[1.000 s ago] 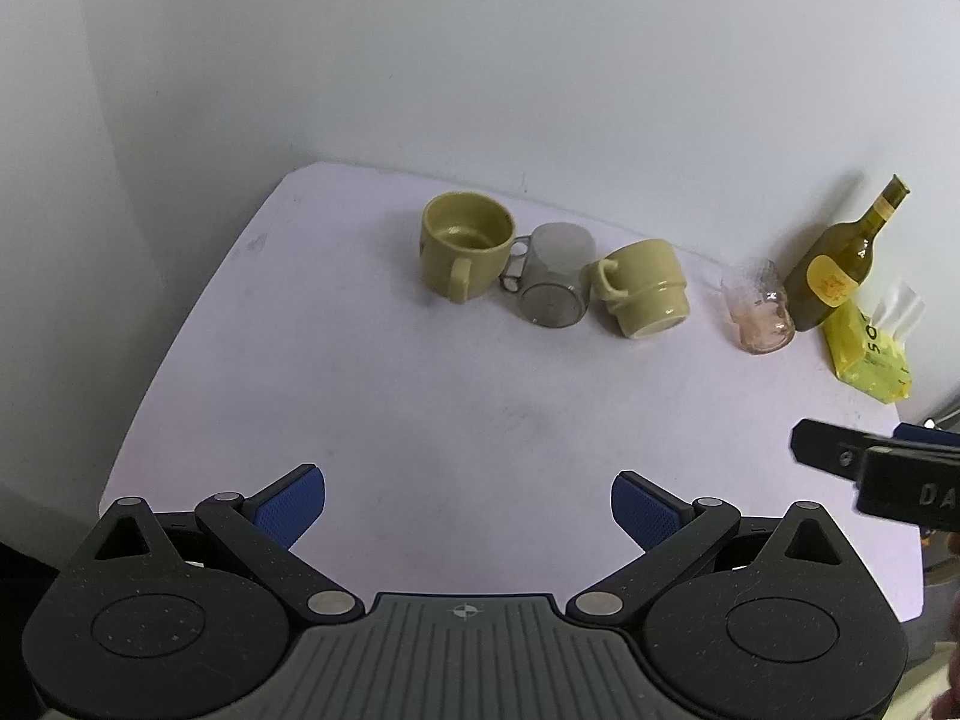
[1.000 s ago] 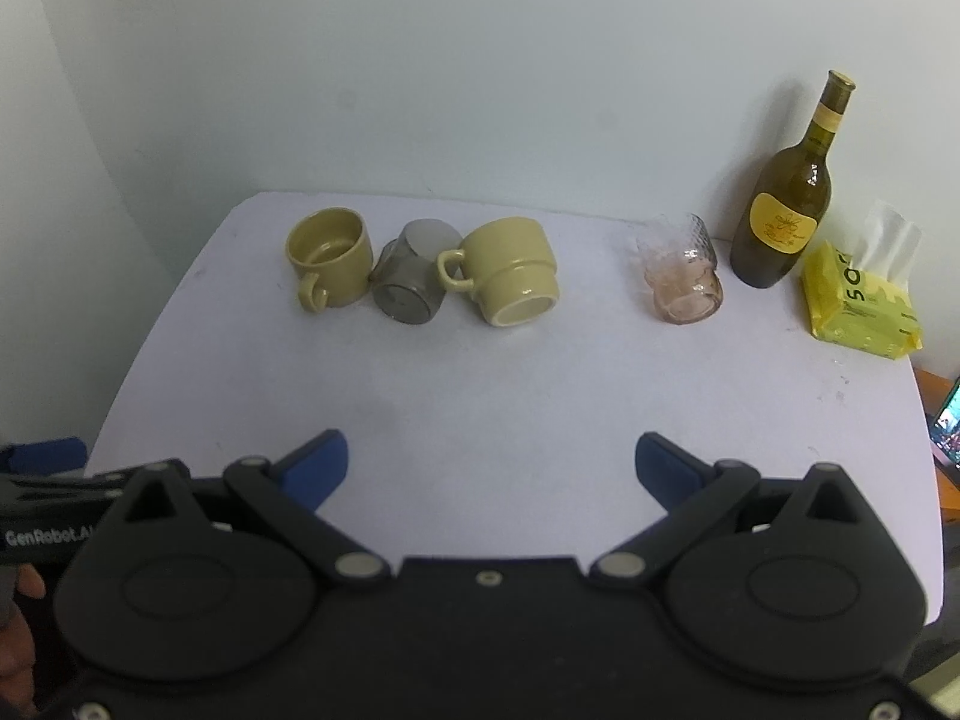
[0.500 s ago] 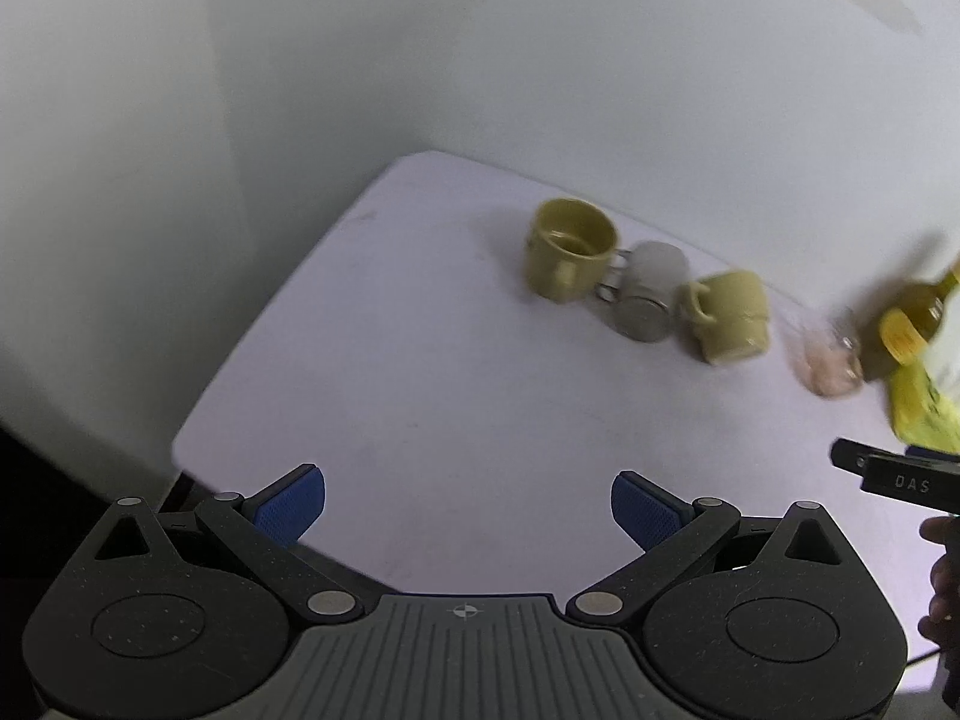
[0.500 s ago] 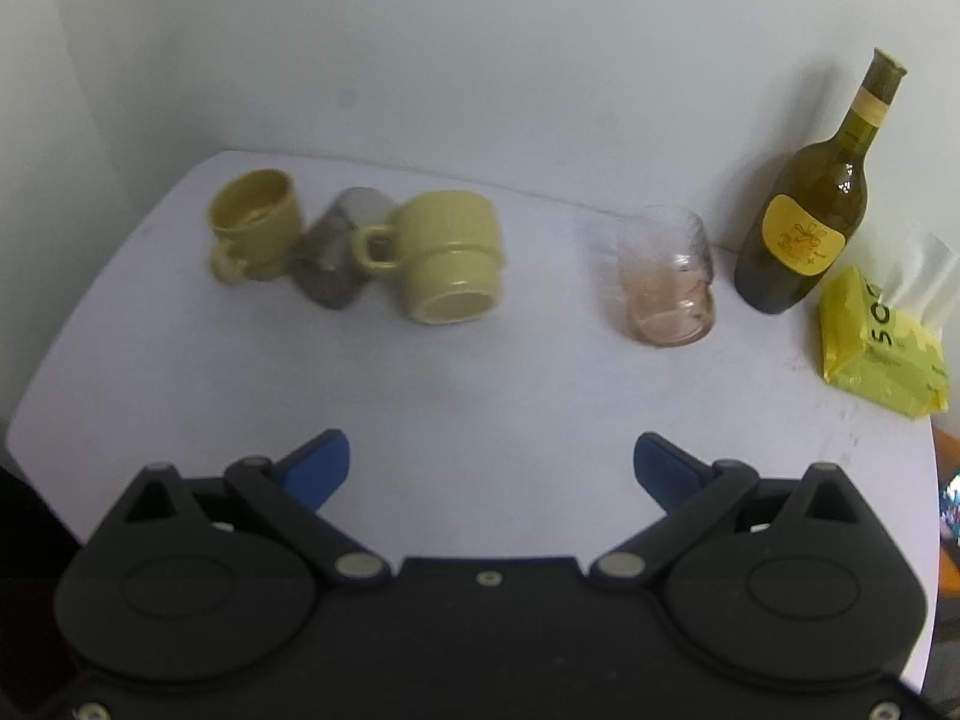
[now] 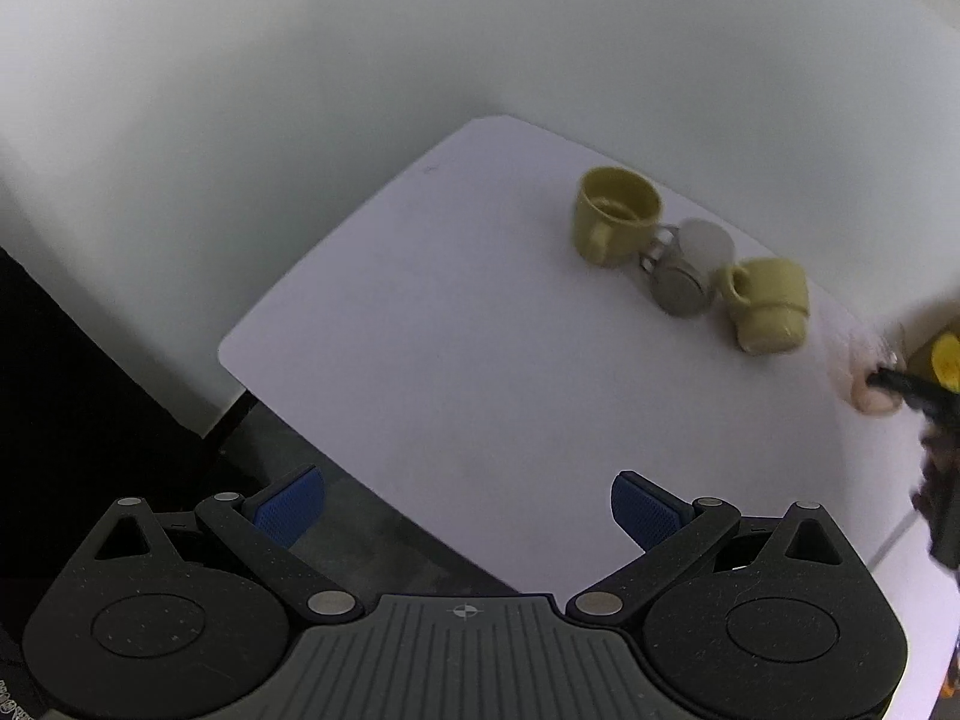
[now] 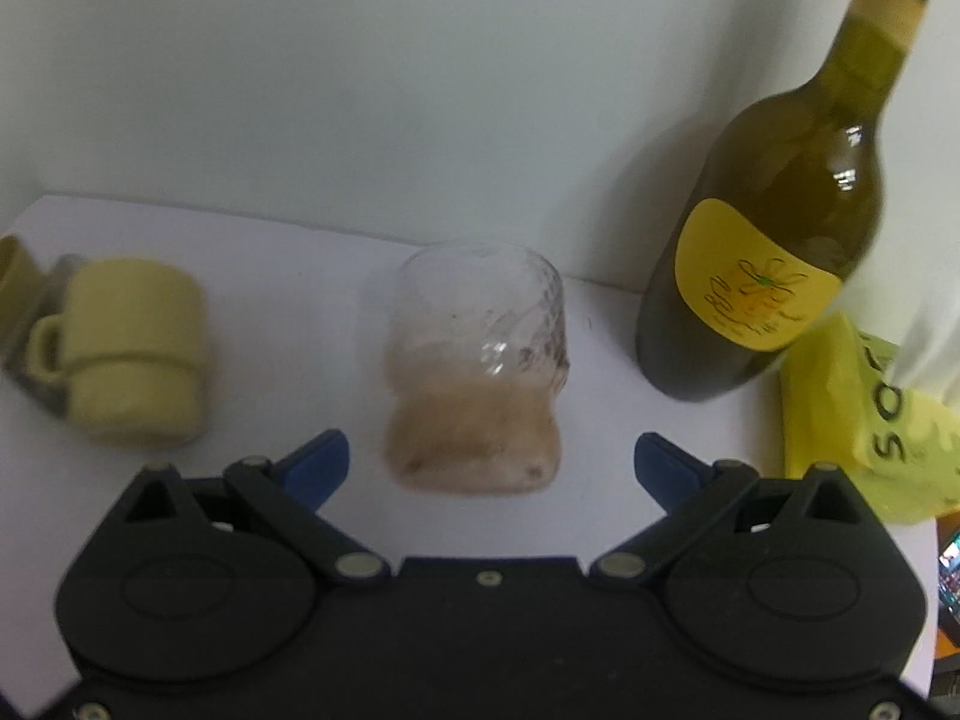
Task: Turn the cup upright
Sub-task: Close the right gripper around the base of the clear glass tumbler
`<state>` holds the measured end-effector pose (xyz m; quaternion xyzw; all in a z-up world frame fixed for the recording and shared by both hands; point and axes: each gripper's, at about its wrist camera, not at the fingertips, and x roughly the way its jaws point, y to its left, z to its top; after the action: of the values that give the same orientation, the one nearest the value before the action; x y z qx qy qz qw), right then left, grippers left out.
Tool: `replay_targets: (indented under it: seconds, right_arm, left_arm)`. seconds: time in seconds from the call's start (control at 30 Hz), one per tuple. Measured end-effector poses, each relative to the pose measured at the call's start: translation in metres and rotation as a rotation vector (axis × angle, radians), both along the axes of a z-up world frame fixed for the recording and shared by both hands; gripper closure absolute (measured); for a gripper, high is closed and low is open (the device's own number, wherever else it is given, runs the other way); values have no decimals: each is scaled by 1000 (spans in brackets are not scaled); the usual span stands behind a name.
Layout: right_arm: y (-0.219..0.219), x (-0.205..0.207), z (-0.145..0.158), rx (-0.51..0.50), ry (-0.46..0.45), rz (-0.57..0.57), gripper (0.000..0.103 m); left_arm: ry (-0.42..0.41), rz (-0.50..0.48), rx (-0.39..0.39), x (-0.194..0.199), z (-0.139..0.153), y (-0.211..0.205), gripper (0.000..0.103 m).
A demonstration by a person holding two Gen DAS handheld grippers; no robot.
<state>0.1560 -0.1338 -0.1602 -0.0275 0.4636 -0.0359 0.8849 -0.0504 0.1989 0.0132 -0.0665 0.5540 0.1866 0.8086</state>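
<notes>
A clear pinkish textured glass cup [image 6: 477, 366] lies on the white table [image 6: 288, 252], its opening toward me. My right gripper [image 6: 491, 459] is open, its blue fingertips on either side of the glass's near end and apart from it. A yellow mug [image 6: 135, 351] lies tipped over to the left. In the left wrist view that tipped mug [image 5: 768, 306] sits beside a grey cup on its side [image 5: 687, 276] and an upright yellow mug [image 5: 615, 213]. My left gripper [image 5: 468, 501] is open and empty, near the table's front left edge, far from the cups.
A green wine bottle [image 6: 786, 210] with a yellow label stands just right of the glass. A yellow tissue pack [image 6: 864, 414] lies at the far right. A white wall runs behind the table. The table's left corner [image 5: 231, 354] drops to dark floor.
My right gripper has moved forward and right, up to the pinkish glass. My left gripper has pulled back and turned left, so the cups sit farther right in its view.
</notes>
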Motion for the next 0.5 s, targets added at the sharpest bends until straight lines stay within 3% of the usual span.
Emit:
replay_targets:
  seconds: [0.27,0.33,0.43,0.5]
  right_arm:
    - [-10,21,-21,6,31,13,3]
    - [-11,24,-25,16,44,13,10]
    - [-4,27,-23,43,70,14,31]
    - [0,27,-24,57,78,18,32]
  left_arm:
    - [14,31,11,6,-1,-8,0]
    - [15,32,12,9,-2,-10,0]
    - [14,22,10,12,-3,-11,0]
    - [15,15,8,14,-4,-10,0]
